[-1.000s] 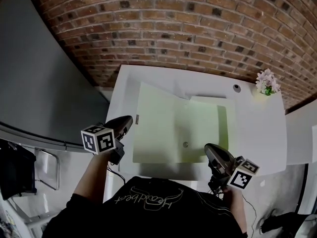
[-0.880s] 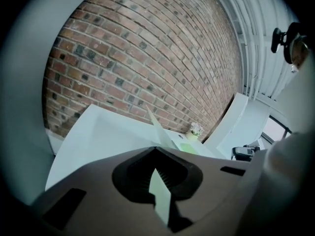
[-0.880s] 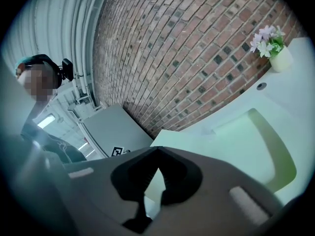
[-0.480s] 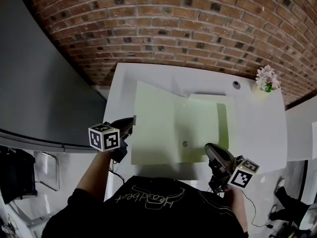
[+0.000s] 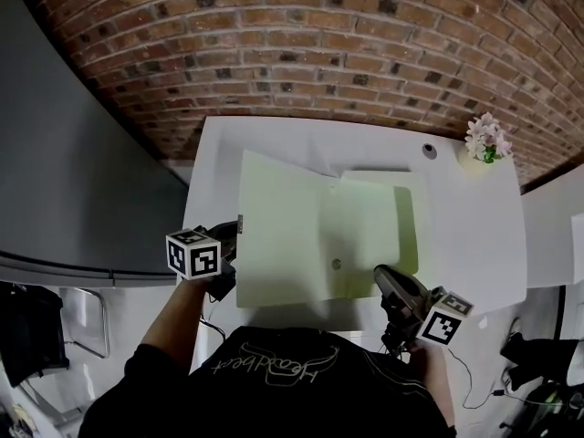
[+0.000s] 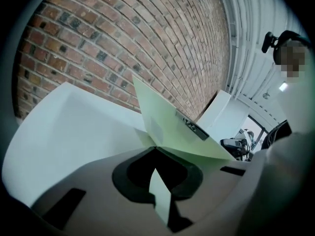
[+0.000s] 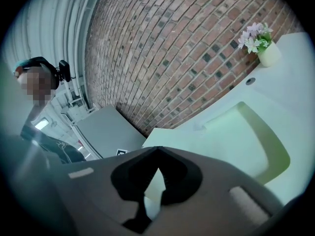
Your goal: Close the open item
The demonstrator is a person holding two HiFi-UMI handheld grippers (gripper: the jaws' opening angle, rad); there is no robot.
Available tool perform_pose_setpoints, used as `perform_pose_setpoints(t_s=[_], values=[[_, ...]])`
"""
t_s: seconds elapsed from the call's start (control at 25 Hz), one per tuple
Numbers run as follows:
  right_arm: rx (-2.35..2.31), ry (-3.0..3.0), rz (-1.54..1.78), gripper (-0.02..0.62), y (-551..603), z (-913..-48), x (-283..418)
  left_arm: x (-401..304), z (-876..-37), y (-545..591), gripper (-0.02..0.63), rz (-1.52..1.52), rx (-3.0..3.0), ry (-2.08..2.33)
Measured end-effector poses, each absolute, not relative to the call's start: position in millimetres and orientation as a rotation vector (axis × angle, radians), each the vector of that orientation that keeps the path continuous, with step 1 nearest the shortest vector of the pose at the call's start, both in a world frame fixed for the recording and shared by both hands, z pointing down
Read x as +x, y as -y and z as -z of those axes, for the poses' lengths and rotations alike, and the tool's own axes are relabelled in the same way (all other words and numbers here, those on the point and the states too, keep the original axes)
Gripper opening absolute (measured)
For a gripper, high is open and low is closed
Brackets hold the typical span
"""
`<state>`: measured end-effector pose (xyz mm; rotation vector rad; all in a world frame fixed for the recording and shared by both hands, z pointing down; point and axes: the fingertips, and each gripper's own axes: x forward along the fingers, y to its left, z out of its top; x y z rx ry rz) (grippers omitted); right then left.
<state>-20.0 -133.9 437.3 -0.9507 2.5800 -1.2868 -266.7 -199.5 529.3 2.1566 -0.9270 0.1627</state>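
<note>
A pale green folder (image 5: 365, 226) lies open on the white table (image 5: 465, 235). Its left cover (image 5: 278, 226) is tilted up off the table, with a dark clasp (image 5: 240, 219) on its outer edge. My left gripper (image 5: 230, 235) is at that outer edge, and its jaws are shut on the cover. In the left gripper view the cover (image 6: 167, 122) rises from the left gripper (image 6: 155, 147), with the clasp (image 6: 194, 128) beyond. My right gripper (image 5: 381, 274) is shut at the folder's near edge, beside a round snap (image 5: 336, 264). The right gripper (image 7: 156, 150) holds nothing, and the folder (image 7: 241, 141) lies ahead of it.
A small pot of pink flowers (image 5: 484, 140) stands at the table's far right corner, with a round hole (image 5: 428, 150) beside it. A brick wall (image 5: 347, 53) runs behind the table. A grey panel (image 5: 73, 172) stands to the left.
My left gripper has moved right, in to the left cover's outer edge, and the cover stands a little higher. The right gripper has barely moved.
</note>
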Motion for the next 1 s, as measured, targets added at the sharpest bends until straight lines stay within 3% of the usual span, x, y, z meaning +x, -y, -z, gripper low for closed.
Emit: perform_pose_setpoints(t_s=[1.0], values=[[-1.061,-2.492,1.285,-0.002,121,-453,27,-231,-487,193,0.002,-0.071,2.223,0.876]])
